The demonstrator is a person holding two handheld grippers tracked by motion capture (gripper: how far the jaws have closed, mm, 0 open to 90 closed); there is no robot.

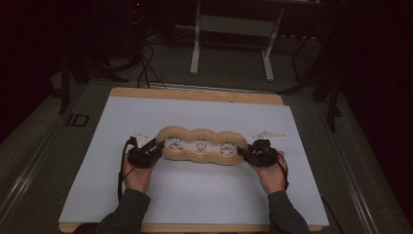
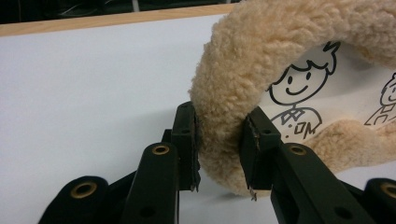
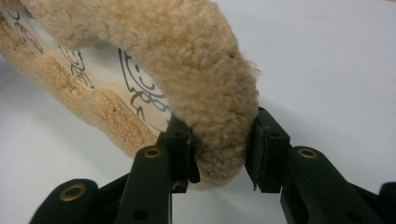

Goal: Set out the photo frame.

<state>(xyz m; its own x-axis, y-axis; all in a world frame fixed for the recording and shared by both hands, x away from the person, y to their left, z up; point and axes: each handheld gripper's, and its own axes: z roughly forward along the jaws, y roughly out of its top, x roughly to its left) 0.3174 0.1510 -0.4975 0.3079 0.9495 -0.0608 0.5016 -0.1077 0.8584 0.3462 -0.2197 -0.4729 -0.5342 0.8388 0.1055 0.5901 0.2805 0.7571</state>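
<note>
A long tan fleece cushion (image 1: 199, 146) with a scalloped rim and a white centre printed with three cartoon figures lies across the middle of the white mat (image 1: 195, 195). My left gripper (image 1: 155, 148) is shut on the cushion's left end; in the left gripper view its jaws squeeze the fuzzy rim (image 2: 224, 112) beside a smiling figure (image 2: 294, 100). My right gripper (image 1: 246, 152) is shut on the right end, where the jaws pinch the rim (image 3: 219, 107) in the right gripper view. A hand holds each gripper from the near side.
The white mat covers a wooden tabletop (image 1: 195, 93). Behind the table, on the dark floor, stand a white metal frame (image 1: 234, 39) and some cables (image 1: 146, 68). Dark stands (image 1: 331, 92) rise at the right.
</note>
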